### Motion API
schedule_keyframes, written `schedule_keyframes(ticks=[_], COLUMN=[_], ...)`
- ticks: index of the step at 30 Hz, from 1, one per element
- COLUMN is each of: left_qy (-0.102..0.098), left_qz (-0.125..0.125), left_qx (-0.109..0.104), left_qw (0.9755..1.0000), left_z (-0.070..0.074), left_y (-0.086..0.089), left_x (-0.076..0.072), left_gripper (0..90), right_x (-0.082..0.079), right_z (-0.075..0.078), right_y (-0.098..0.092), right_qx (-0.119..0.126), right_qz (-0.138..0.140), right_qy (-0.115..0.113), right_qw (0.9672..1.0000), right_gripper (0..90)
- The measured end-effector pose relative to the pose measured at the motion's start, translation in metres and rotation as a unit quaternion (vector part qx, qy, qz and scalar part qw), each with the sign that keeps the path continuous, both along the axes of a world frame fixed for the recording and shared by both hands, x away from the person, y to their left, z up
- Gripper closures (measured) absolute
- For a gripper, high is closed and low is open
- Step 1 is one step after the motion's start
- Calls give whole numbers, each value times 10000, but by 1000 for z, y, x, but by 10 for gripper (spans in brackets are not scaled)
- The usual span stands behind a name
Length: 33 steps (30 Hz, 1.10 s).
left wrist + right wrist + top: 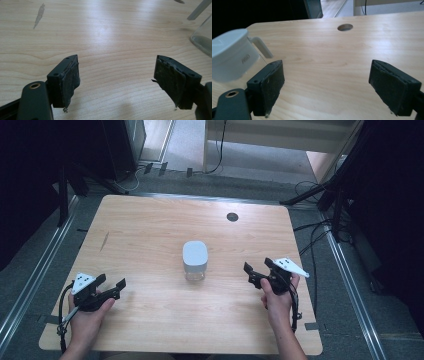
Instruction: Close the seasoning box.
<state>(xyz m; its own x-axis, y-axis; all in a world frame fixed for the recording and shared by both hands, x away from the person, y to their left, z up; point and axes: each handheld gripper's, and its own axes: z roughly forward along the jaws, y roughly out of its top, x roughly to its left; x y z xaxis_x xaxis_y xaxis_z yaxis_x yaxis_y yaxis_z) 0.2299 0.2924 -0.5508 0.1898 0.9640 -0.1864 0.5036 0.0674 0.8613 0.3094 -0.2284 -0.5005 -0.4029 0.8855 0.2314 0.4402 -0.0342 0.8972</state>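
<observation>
Here, you are holding both grippers low over the wooden table point(150, 245), each with its jaws standing wide and nothing between them. The white-lidded clear jar point(195, 260) is standing upright mid-table between your left gripper point(112, 283) and right gripper point(257, 270), apart from both, before the round table hole point(232, 217).

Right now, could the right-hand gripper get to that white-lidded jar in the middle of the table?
Probably yes. The right gripper stands open beside the jar, with bare table between them and nothing in the way.
</observation>
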Motion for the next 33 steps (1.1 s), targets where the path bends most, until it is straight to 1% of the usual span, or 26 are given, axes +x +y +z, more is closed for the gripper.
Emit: schedule_keyframes(ticks=[3,4,9,12,14,16,18,21,25,30,32,33], left_qy=[-17,-20,33,40,50,60,59,45,43,34,34,16], left_qz=[-3,-1,5,36,40,32,48,63,55,47,46,53], left_qx=[17,7,-48,-91,-66,-53,-54,-61,-85,-102,-98,-101], left_qw=[10000,10000,10000,9999,10000,10000,10000,10000,9999,9999,9999,9999], left_z=[0,0,0,0,0,1,1,0,1,1,1,1], left_y=[0,0,1,3,2,2,2,3,3,4,4,3], left_x=[0,0,0,0,0,0,0,0,-1,-1,-1,-1], left_gripper=[179,173,139,134,132,128,124,122,121,121,121,121], right_x=[-10,-13,-30,-38,-43,-48,-53,-60,-70,-81,-85,-86], right_z=[-10,-12,-27,-33,-35,-38,-41,-43,-44,-44,-46,-46], right_y=[-17,-20,-44,-57,-64,-70,-78,-85,-93,-103,-106,-106], right_qx=[129,136,62,80,9,-125,-102,-95,-165,-308,-404,-405], right_qz=[-67,-88,-197,-291,-347,-418,-464,-508,-528,-619,-690,-695], right_qy=[107,141,243,307,326,323,376,424,411,383,347,323], right_qw=[9998,9998,9995,9991,9989,9985,9982,9978,9976,9969,9962,9962], right_gripper=[134,134,134,136,136,137,137,138,138,139,140,142])
